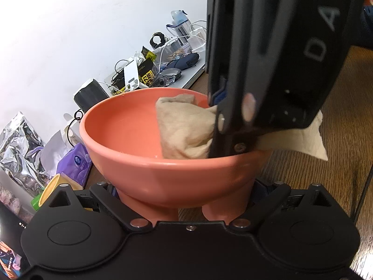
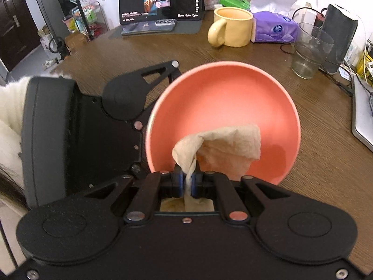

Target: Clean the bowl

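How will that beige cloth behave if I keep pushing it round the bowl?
The cloth is probably floppy: it folds and droops from the right gripper. Probably light. It may slide across the bowl, whose inside looks smooth.

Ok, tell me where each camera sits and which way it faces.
Left wrist: on the left hand-held gripper, looking along its fingers at the coral bowl gripped at its base; own black linkage shows at the bottom, the right hand-held gripper enters from above.
Right wrist: on the right hand-held gripper, pointing down into the bowl, with the beige cloth pinched between its fingers; the left hand-held gripper and a white fuzzy sleeve show at the left.
Shared: bowl, cloth, yellow mug, purple tissue pack, wooden table.
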